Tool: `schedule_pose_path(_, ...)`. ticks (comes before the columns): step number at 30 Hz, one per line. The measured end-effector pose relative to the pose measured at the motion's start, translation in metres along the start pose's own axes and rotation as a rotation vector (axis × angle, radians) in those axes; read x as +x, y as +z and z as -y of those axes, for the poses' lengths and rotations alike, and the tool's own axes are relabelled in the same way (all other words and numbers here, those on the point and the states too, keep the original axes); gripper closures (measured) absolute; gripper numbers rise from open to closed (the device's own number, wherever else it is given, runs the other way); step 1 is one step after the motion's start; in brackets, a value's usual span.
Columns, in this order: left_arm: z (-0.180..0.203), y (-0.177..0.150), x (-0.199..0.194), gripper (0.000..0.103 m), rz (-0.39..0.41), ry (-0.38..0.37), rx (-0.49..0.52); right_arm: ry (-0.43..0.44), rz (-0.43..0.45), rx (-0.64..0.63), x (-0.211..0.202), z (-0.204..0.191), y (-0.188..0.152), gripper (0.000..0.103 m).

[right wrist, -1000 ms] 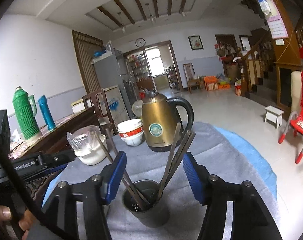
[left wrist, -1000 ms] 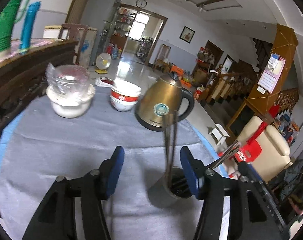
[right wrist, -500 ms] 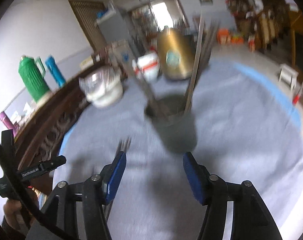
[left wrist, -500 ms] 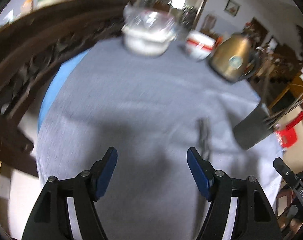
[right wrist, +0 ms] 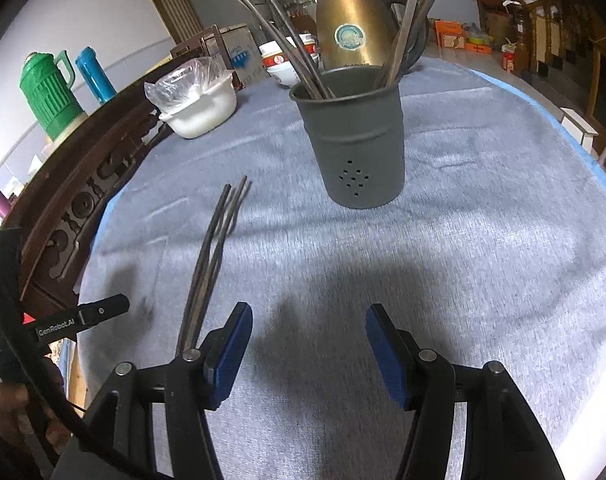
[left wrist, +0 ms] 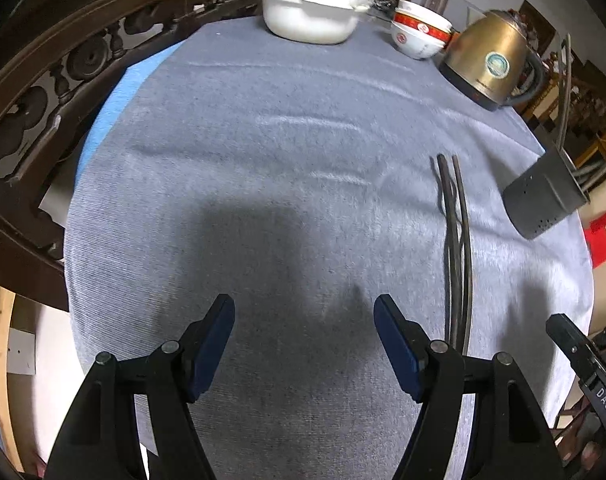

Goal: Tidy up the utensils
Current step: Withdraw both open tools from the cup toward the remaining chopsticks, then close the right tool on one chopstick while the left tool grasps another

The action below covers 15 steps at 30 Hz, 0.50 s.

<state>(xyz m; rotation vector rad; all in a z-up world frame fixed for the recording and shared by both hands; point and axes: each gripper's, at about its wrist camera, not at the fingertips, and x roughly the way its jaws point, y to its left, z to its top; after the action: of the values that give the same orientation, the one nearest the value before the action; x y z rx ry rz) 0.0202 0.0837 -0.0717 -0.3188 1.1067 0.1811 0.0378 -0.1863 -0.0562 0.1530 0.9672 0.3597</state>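
the left gripper [left wrist: 304, 312] points steeply down at a grey tablecloth [left wrist: 263, 140], its blue-padded jaws standing well apart with only bare cloth between them; they have just been opening wider. a loose bundle of dark chopsticks [left wrist: 457, 248] lies flat on the cloth just to the right of the left gripper's right finger, running away from the camera, not touched by either finger. beyond the far tips of the bundle and further right stands a grey metal utensil holder [left wrist: 543, 196] with more sticks leaning out of it.

the right gripper [right wrist: 309, 320] also hangs over the cloth with its jaws apart and nothing between them. in its view the same chopsticks [right wrist: 213, 256] lie just to the left of its left finger, their near ends passing behind that finger. the utensil holder [right wrist: 355, 140] stands upright ahead of the gripper, near the middle of the table, well apart from the fingers.

behind the holder are a brass-coloured kettle [right wrist: 349, 36], stacked red and white bowls [right wrist: 281, 62], and a white basin [right wrist: 201, 110] with a clear plastic bag in it.
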Motion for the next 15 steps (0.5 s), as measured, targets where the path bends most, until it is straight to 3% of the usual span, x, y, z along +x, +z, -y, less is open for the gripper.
schedule_pose_path(4, 0.003, -0.004, 0.008, 0.030, -0.026, 0.007, 0.013, -0.014, -0.035, 0.004, 0.007, 0.002, -0.005, 0.040)
schedule_pose_path(15, 0.007, -0.008, 0.010, 0.027, -0.009, 0.032, 0.055, -0.029, -0.089, -0.006, 0.019, 0.000, -0.006, 0.040)
